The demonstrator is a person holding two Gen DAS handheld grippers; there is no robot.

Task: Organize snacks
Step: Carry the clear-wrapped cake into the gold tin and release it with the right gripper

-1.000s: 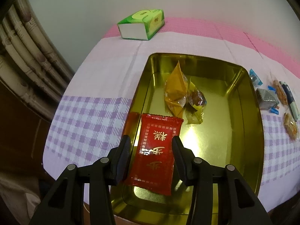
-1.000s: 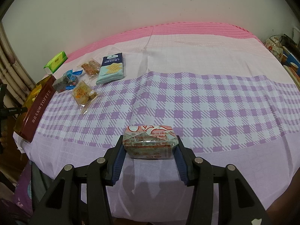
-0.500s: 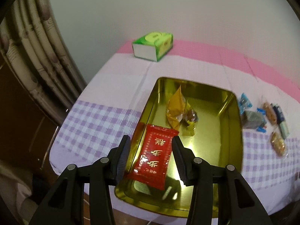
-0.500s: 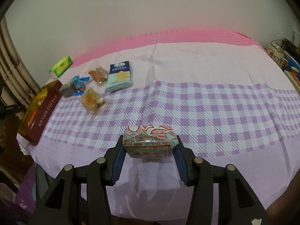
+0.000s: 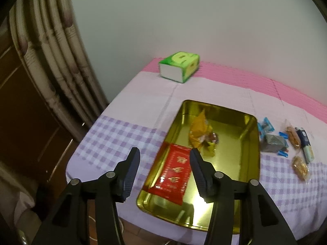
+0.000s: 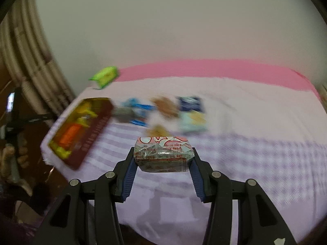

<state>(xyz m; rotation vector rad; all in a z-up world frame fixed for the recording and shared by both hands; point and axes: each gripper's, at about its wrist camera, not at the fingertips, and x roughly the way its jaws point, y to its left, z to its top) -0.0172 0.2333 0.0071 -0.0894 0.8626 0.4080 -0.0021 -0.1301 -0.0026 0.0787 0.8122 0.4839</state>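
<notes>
Snacks lie in the gold tin on the counter: a red packet below the left tongs, which stand apart and empty. More snacks sit right of the tin. Right tongs clamp a wrapped block.

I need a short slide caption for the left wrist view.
Open left gripper above gold tin holding a red packet and yellow snacks.
</notes>
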